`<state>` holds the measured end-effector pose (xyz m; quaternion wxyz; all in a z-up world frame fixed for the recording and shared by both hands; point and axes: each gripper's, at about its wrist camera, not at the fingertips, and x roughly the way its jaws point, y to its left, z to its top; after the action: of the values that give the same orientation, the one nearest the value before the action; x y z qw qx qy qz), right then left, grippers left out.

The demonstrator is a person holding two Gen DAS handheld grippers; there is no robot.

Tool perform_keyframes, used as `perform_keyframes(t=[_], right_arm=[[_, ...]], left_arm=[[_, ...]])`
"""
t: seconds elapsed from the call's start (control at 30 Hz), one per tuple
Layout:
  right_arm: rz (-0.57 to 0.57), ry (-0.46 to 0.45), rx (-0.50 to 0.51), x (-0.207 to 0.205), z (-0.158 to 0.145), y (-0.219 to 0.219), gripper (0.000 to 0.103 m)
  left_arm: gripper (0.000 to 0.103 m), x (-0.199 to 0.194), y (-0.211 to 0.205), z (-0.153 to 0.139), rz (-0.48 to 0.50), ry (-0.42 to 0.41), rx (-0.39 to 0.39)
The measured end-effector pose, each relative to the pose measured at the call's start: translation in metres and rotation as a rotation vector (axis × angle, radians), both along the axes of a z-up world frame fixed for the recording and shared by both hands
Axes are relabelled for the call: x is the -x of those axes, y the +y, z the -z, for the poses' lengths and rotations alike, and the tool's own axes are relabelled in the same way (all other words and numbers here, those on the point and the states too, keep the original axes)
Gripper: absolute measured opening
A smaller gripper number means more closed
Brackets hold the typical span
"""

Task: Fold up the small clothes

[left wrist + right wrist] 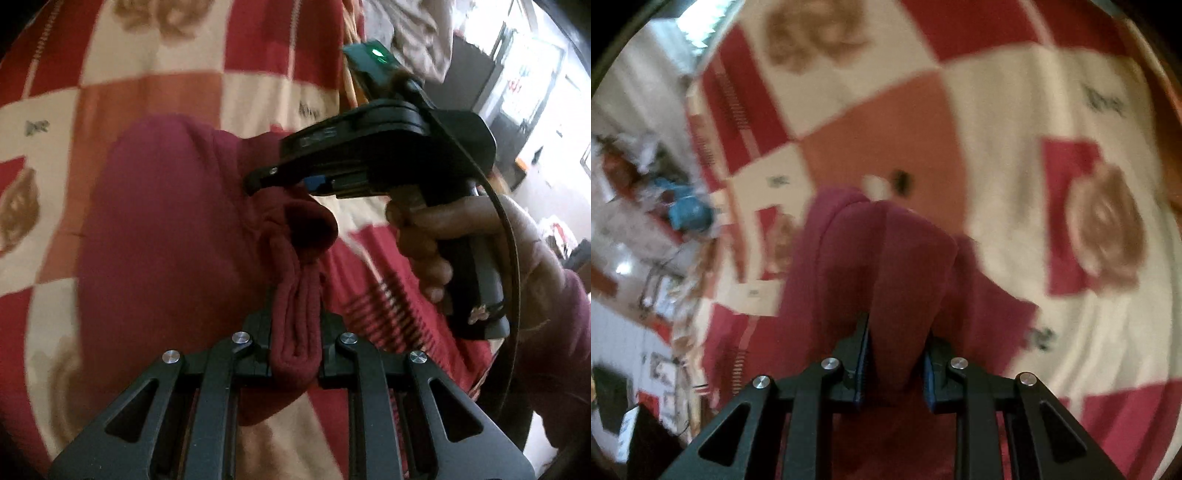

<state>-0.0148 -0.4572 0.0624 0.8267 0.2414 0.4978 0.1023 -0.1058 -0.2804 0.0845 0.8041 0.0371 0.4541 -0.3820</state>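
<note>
Under you lies a checked blanket (pixel 155 92) in red, cream and orange squares, with a cluttered room beyond its edge. The maroon garment (pixel 166 229) hangs over the blanket, raised off it between your two tools. Your left gripper (pixel 294 343) is clamped on a bunched, layered edge of the garment; your right gripper (pixel 895 360) pinches another fold, seen from the left wrist view at (pixel 258 181). The cloth's held edge runs from the left jaws up toward the right ones, the loose body sagging toward the blanket on the left gripper's side. Judging from this, the fold depends on laying that edge down evenly; both grippers sit equally close to the garment
</note>
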Motion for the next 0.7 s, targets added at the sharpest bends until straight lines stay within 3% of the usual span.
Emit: perform_keyframes(t=[0.1, 0.13, 0.17, 0.2, 0.27, 0.37, 0.47, 0.57, 0.63, 0.7], right_arm=[[0.029, 0.008, -0.027, 0.001, 0.016, -0.006, 0.022], [0.038, 0.009, -0.043, 0.002, 0.014, -0.008, 0.024], [0.056, 0.013, -0.055, 0.004, 0.010, -0.011, 0.034], [0.076, 0.004, -0.048, 0.009, 0.004, -0.014, 0.047], [0.087, -0.060, 0.010, 0.023, -0.021, -0.010, 0.049], [-0.004, -0.144, 0.062, 0.044, -0.051, 0.011, 0.049], [-0.156, -0.202, 0.125, 0.064, -0.060, 0.056, 0.049], [-0.236, -0.164, 0.212, 0.071, -0.041, 0.083, 0.049], [-0.204, -0.092, 0.324, 0.071, -0.014, 0.086, 0.049], [-0.193, -0.093, 0.326, 0.073, -0.001, 0.081, 0.048]], left_arm=[[0.015, -0.003, -0.001, 0.006, -0.017, 0.026, -0.016], [0.023, -0.003, 0.005, 0.000, -0.009, 0.033, -0.017], [0.029, 0.000, 0.008, -0.004, 0.001, 0.034, -0.020], [0.041, 0.004, 0.019, -0.014, 0.018, 0.020, -0.010], [0.048, 0.011, 0.042, -0.033, 0.021, -0.043, 0.023], [0.050, 0.009, 0.072, -0.049, -0.047, -0.145, -0.003], [0.050, -0.010, 0.086, -0.041, -0.182, -0.208, -0.107], [0.050, -0.028, 0.091, -0.014, -0.242, -0.155, -0.149], [0.050, -0.038, 0.088, 0.012, -0.248, -0.080, -0.183], [0.050, -0.043, 0.091, 0.028, -0.255, -0.028, -0.176]])
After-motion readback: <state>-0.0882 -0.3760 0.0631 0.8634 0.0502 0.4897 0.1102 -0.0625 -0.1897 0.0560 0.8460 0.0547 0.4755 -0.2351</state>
